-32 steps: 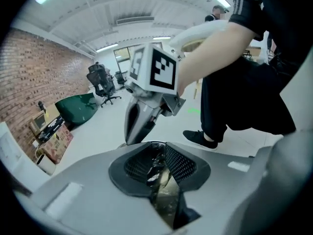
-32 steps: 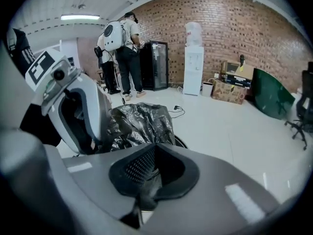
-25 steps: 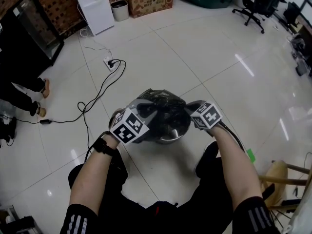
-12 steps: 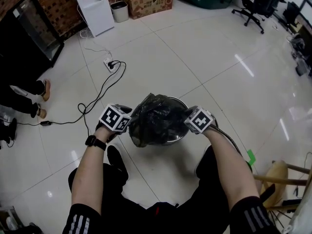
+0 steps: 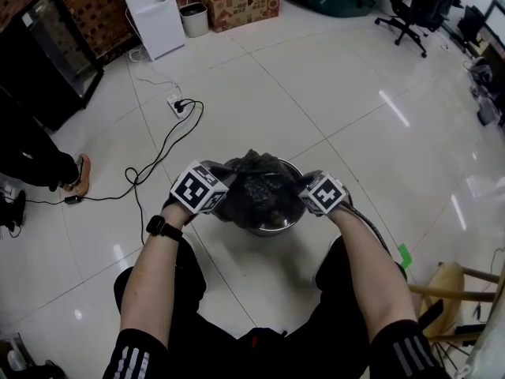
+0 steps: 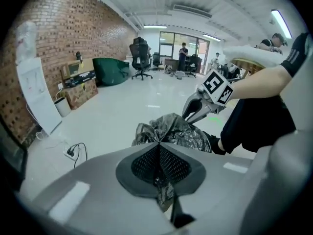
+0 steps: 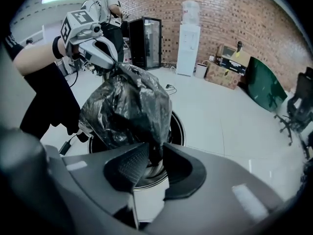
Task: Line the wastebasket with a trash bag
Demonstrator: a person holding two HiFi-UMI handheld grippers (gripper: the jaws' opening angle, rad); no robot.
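- Trash bag (image 5: pixel 254 186) — black, crumpled, bunched over the mouth of the wastebasket (image 5: pixel 272 227) and spanning both grippers.
- Wastebasket: round, metal, upright on the pale tiled floor (image 5: pixel 339 93), just ahead of the person's knees.
- Left gripper (image 6: pixel 159 173): jaws have just closed, with a fold of the bag pinched between the pads, at the basket's left rim.
- Right gripper (image 7: pixel 156 155): jaws have just been opening — now partly apart, with bag film hanging in the gap, unclamped, at the right rim.
- Black cable (image 5: pixel 162 152): on the floor beyond the left gripper, apart from the basket.
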